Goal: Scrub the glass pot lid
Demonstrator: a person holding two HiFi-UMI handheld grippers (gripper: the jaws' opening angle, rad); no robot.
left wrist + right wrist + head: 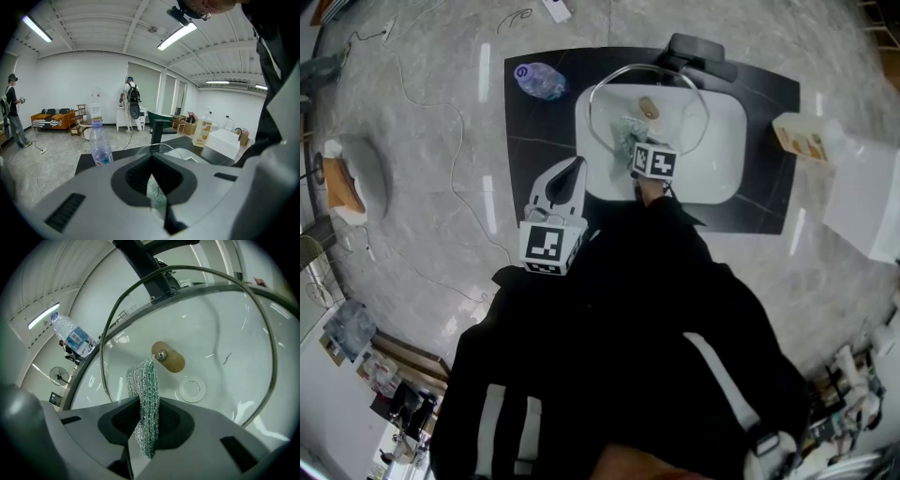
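Observation:
The glass pot lid [680, 98] with a metal rim and a wooden knob [649, 108] leans in the white sink [724, 173]. My right gripper [637, 150] is over the basin in front of the lid, shut on a green and silver scouring pad [629, 137]. In the right gripper view the pad [146, 390] stands up between the jaws [146, 416], its top edge just left of the knob [168, 359] on the lid [225, 333]. My left gripper [577, 169] is shut and holds nothing, its tip at the sink's left edge. In its own view [154, 190] the lid's rim [161, 146] arcs ahead.
A black mat [534, 141] surrounds the sink. A plastic water bottle [539, 80] stands at its far left corner, a black faucet [698, 54] behind the basin. A soap bottle [802, 136] and a white box [862, 197] are on the right. Cables cross the marble floor.

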